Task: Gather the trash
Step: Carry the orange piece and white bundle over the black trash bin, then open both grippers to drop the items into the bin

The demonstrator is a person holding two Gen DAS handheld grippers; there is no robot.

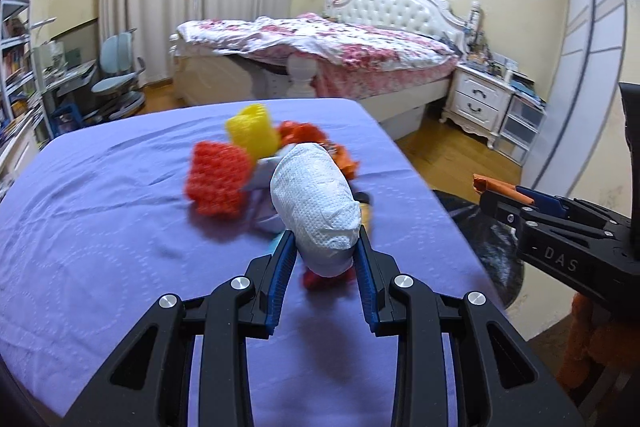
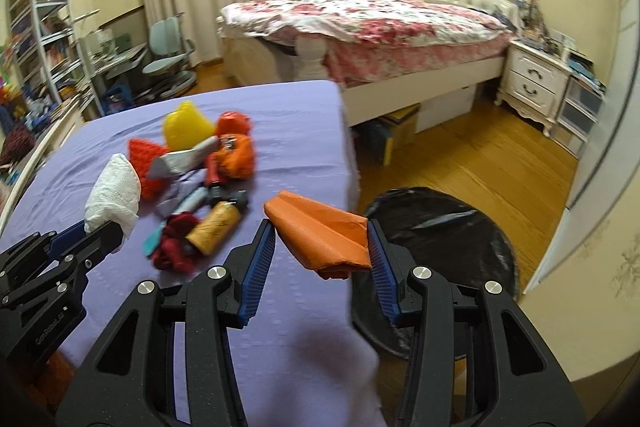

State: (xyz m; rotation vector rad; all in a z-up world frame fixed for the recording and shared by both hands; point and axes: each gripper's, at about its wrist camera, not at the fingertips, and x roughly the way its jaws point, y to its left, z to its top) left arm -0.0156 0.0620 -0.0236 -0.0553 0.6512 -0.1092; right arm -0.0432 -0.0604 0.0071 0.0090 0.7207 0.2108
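My left gripper [image 1: 325, 243] is shut on a crumpled white tissue [image 1: 316, 203], held above the purple-covered table [image 1: 100, 227]. From the right wrist view the same tissue [image 2: 114, 193] shows at the left in the left gripper [image 2: 102, 233]. My right gripper [image 2: 322, 239] is shut on a folded orange paper [image 2: 320, 233], near the table's right edge. Beside the table on the floor stands a bin lined with a black bag [image 2: 448, 227]. A trash pile [image 2: 200, 167] lies on the table: yellow and red foam nets, an orange wrapper, a small bottle, a dark red scrap.
A bed with a floral quilt [image 2: 360, 23] stands behind the table, a white nightstand [image 2: 532, 83] at its right. A desk chair [image 2: 168, 55] and bookshelves [image 2: 36, 39] fill the left. Wooden floor [image 2: 480, 155] lies between the table and the nightstand.
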